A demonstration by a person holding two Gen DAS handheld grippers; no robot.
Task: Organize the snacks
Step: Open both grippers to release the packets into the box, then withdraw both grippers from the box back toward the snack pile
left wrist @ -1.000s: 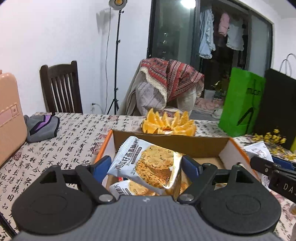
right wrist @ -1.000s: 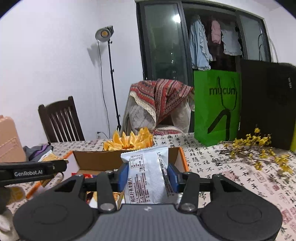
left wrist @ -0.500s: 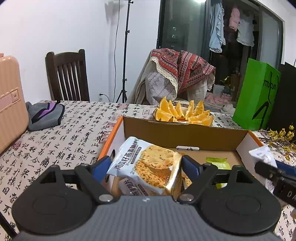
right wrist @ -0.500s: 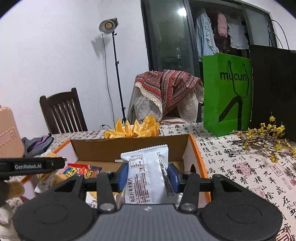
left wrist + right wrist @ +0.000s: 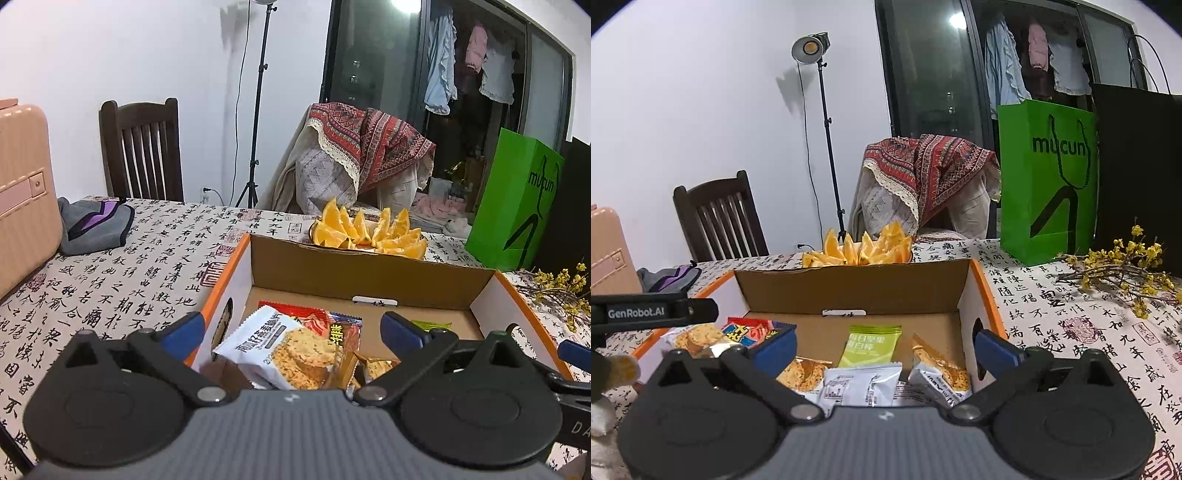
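Both grippers, left gripper [image 5: 291, 328] and right gripper [image 5: 884, 347], have just spread wide, gripping nothing, snack packets [image 5: 862, 384] lying loose in the cardboard box [image 5: 849, 288], orange wedges [image 5: 860, 251] right behind, green bag [image 5: 1049, 181] and yellow flowers [image 5: 1123, 273] off right.

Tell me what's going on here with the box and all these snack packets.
A person is sorting snacks into a cardboard box with a two-finger tool in each hand. The left tool and the right tool have both just opened wide, and neither holds anything now. A white cracker packet lies in the box below the left one, and a grey-white packet below the right, beside a green bar.
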